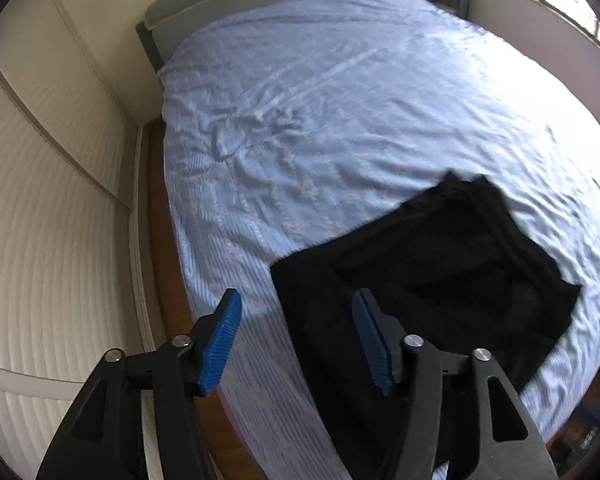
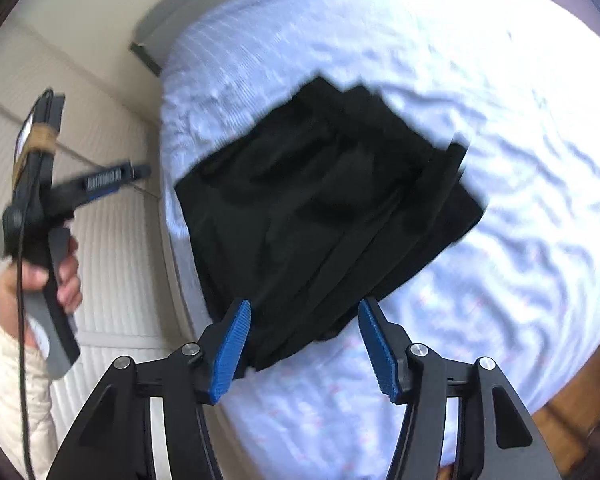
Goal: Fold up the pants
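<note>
Black pants (image 1: 424, 276) lie folded into a compact rectangle near the front left corner of the bed; they also show in the right wrist view (image 2: 324, 204), with stacked layers at their right side. My left gripper (image 1: 296, 340) is open and empty, held above the bed's near edge by the pants' left corner. It also shows from the side in the right wrist view (image 2: 112, 178), held off the bed's left side. My right gripper (image 2: 304, 344) is open and empty, above the near edge of the pants.
The bed (image 1: 340, 100) has a wrinkled light blue sheet and grey pillows (image 1: 228, 4) at the head. A white wardrobe (image 1: 40, 200) runs along the left, with a narrow strip of wooden floor (image 1: 156, 208) between. A window (image 1: 572, 4) is at the far right.
</note>
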The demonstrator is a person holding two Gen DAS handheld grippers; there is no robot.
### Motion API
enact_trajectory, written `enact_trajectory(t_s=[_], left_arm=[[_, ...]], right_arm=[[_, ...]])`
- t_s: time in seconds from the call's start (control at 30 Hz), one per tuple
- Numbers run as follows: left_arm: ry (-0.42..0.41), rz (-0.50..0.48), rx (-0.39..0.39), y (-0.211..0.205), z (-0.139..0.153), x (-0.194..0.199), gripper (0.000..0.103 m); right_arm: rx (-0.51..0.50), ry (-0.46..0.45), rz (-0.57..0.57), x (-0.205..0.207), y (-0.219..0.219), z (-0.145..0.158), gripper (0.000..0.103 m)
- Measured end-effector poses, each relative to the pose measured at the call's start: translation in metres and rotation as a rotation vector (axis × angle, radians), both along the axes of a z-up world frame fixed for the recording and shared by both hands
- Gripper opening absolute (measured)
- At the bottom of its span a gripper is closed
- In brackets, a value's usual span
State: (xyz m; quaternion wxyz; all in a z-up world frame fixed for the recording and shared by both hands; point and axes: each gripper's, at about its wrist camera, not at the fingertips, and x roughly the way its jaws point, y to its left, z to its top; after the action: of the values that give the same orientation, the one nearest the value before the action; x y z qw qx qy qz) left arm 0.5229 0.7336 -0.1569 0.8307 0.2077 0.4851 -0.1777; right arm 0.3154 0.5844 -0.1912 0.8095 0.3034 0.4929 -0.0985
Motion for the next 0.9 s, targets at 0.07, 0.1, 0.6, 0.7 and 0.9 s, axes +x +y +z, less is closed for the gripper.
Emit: enact_trajectory(t_s=[0.07, 0.1, 0.6, 0.7, 0.9], left_arm=[[-0.024, -0.021, -0.009, -0.006, 0.014, -0.028, 0.068], [-0.037, -0.038, -0.015, -0.011, 0.022, -0.047, 0.068], [-0.105, 0.110, -0.200, -0.175, 0.107, -0.263, 0.087], [-0.127, 0.147, -0.227, -0.214, 0.121, -0.301, 0.089], [-0.175, 0.158, -0.256, -0.273, 0.142, -0.343, 0.092]], right_arm=[[-0.083, -0.037, 0.039, -0.016, -0.015, 0.021, 0.067], [-0.117, -0.058, 0.052, -0.023, -0.024, 0.030, 0.070], [-0.389, -0.248, 0.211, -0.141, -0.211, 0.138, 0.081], [-0.400, -0.266, 0.279, -0.166, -0.249, 0.150, 0.081], [-0.388, -0.289, 0.318, -0.200, -0.313, 0.169, 0.081]])
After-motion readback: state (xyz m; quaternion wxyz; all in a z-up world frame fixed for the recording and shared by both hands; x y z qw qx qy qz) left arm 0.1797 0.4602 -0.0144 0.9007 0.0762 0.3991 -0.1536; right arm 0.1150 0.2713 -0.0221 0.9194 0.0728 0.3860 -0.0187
